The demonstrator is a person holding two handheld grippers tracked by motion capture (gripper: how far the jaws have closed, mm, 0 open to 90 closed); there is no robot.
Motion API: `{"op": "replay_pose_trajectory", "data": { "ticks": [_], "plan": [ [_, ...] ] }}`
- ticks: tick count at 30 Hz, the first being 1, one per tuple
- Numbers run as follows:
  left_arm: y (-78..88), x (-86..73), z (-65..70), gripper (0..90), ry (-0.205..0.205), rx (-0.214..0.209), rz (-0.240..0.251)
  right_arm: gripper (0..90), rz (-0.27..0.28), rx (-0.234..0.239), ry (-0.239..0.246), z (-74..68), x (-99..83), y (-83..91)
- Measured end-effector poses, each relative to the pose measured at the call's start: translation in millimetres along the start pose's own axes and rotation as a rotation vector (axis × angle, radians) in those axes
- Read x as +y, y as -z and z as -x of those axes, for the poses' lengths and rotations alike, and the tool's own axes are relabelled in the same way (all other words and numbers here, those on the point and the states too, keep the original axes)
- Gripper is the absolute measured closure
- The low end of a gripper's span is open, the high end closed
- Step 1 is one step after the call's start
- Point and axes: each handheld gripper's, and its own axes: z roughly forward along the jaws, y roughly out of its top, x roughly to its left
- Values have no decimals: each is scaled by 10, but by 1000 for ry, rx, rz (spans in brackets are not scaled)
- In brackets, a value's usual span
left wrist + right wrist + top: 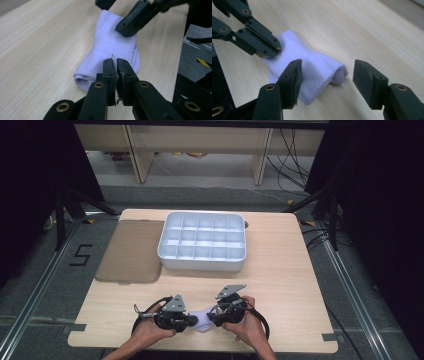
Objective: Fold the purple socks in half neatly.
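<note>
High view: on the wooden table [280, 270], left gripper [191, 321] pinches the sock [204, 322], right gripper [212, 319] jaws spread.

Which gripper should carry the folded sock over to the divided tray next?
Probably the left gripper: its fingers are shut on one end of the pale folded sock, so it already has a hold. The right gripper stands open around the other end, gripping nothing. The white divided tray lies farther up the table.

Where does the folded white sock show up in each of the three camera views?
High view: the white sock lies near the table's front edge, between the two grippers.
Left gripper view: the sock sits centre, just beyond the shut jaws.
Right gripper view: the sock lies centre-left, partly between the open jaws.
Shared landmark: the light wooden table.
</note>
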Motion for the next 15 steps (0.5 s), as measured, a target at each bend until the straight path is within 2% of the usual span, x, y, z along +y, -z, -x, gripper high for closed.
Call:
{"op": "replay_pose_trajectory", "data": {
  "ticks": [2, 3, 4, 5, 7, 8, 9, 11, 12, 13, 14, 15],
  "plan": [
    [-6, -2, 5, 841, 2, -6, 6, 388, -23, -2, -37, 11, 8, -23],
    [-4, 0, -12, 841, -12, -5, -1, 390, 3, 22, -17, 43, 8, -55],
    [-4, 0, -12, 840, -12, -5, -1, 390, 3, 22, -17, 43, 8, -55],
    [-11, -4, 4, 840, 23, -13, 5, 391, -6, 37, -46, 66, 3, -63],
    [-6, -4, -2, 838, 21, -11, 5, 399, -20, 63, -61, 97, -5, -63],
    [-5, -7, -1, 837, 17, -11, 5, 411, -33, 65, -93, 97, -11, -60],
    [-3, -9, -6, 837, 0, -3, 0, 421, -42, 68, -105, 95, -13, -54],
    [0, -7, -9, 837, -10, -5, -2, 424, -34, 89, -71, 114, -13, -75],
    [2, -7, -12, 837, -14, -5, -5, 428, -40, 94, -99, 101, -18, -81],
    [1, -7, -12, 837, -14, -6, -4, 441, -22, 101, -74, 122, -24, -101],
    [-2, -6, -17, 837, -21, -10, -5, 453, -20, 125, -72, 135, -31, -96],
    [-6, -6, -19, 837, -19, -15, 0, 461, -18, 130, -80, 141, -36, -97]
  ]
}}
